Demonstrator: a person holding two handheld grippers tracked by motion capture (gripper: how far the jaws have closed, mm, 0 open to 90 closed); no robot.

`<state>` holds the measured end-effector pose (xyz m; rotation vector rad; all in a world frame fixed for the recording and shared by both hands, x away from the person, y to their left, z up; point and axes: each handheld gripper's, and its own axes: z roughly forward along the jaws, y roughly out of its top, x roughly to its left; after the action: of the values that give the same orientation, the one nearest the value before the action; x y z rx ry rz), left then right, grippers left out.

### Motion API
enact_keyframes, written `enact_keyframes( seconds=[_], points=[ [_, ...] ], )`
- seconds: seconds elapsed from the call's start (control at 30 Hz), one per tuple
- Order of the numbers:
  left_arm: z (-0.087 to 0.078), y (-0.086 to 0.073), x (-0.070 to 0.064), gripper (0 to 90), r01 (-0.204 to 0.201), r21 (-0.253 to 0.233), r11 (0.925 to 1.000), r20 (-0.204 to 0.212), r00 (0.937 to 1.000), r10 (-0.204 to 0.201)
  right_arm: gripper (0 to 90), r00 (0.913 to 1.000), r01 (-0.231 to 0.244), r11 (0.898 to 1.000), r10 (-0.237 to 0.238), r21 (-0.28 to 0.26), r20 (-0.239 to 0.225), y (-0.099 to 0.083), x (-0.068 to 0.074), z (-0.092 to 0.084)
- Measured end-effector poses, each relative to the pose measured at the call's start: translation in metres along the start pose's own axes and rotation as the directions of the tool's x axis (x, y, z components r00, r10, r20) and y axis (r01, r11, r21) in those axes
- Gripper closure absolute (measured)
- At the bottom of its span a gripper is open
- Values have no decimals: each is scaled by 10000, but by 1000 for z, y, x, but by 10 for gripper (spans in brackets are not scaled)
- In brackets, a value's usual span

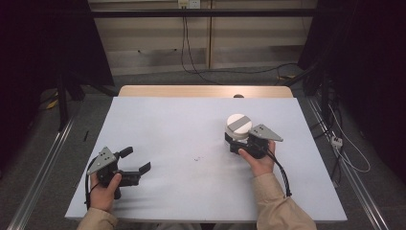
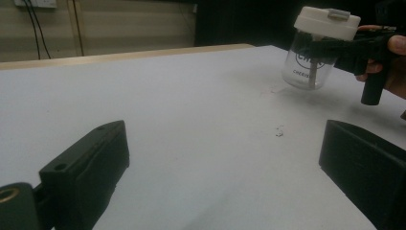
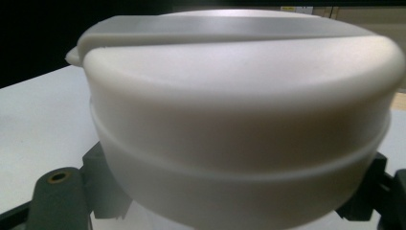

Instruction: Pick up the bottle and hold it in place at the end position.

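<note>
A clear jar (image 1: pixel 238 125) with a white lid crossed by a grey strip is lifted a little off the white tabletop (image 1: pixel 167 120) at the right. My right gripper (image 1: pixel 235 142) is shut on it just under the lid. In the left gripper view the jar (image 2: pixel 313 52) hangs at the upper right with the right gripper (image 2: pixel 335 48) clamped round it. The lid (image 3: pixel 239 96) looms close in the right gripper view, with a dark finger (image 3: pixel 103 194) on either side. My left gripper (image 1: pixel 136 160) rests at the front left, open, with nothing between its jaws (image 2: pixel 225 163).
Small dark specks (image 1: pixel 197 158) lie on the white surface between the two hands. A wooden strip (image 1: pixel 206 91) edges the far side of the table. Cables (image 1: pixel 335 139) and metal rails run along the floor on both sides.
</note>
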<state>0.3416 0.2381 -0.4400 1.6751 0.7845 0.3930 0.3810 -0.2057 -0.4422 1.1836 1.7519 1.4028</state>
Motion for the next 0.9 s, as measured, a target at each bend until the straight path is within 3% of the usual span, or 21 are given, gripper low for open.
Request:
enact_keyframes(
  seconds=[0.9],
  points=[
    [-1,0,0,28,-91,59,9999,2,10000,91,187,9994,232,9995,-226,220,-265,4,13,17]
  ],
)
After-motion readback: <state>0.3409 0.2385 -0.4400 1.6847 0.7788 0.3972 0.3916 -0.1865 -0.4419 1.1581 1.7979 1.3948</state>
